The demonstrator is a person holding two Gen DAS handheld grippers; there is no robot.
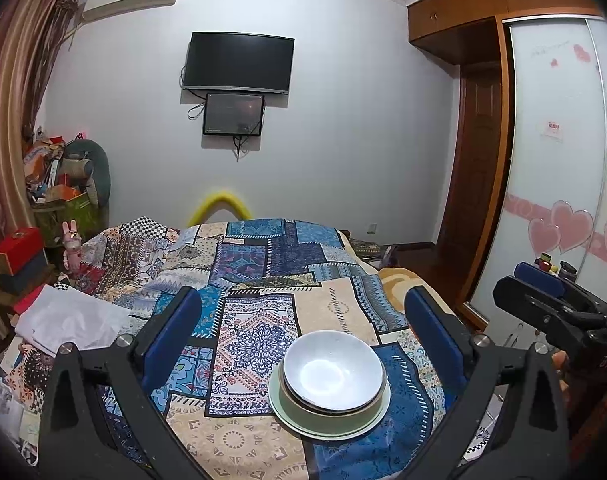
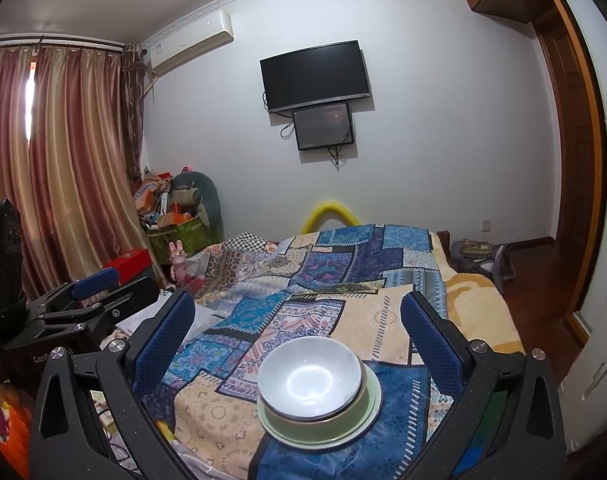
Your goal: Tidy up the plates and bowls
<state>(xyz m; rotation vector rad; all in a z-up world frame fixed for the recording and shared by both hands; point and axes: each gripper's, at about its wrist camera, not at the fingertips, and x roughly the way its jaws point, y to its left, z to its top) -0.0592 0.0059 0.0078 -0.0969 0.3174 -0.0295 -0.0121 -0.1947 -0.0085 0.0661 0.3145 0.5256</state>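
A white bowl (image 1: 332,368) sits nested in a green bowl (image 1: 303,404), which stands on a pale green plate (image 1: 291,420), all on the patchwork cloth (image 1: 239,320). The same stack shows in the right wrist view: white bowl (image 2: 309,378), green bowl (image 2: 367,394), plate (image 2: 271,426). My left gripper (image 1: 303,312) is open and empty, held above and behind the stack. My right gripper (image 2: 297,316) is open and empty, likewise above the stack. Each gripper shows at the edge of the other's view, the right one (image 1: 543,280) and the left one (image 2: 95,284).
The patchwork cloth covers a bed-like surface (image 2: 383,264). White fabric (image 1: 71,320) lies at its left side. Boxes and clutter (image 1: 59,184) stand by the curtain. A wardrobe with sliding doors (image 1: 555,160) is at the right. A TV (image 1: 239,62) hangs on the far wall.
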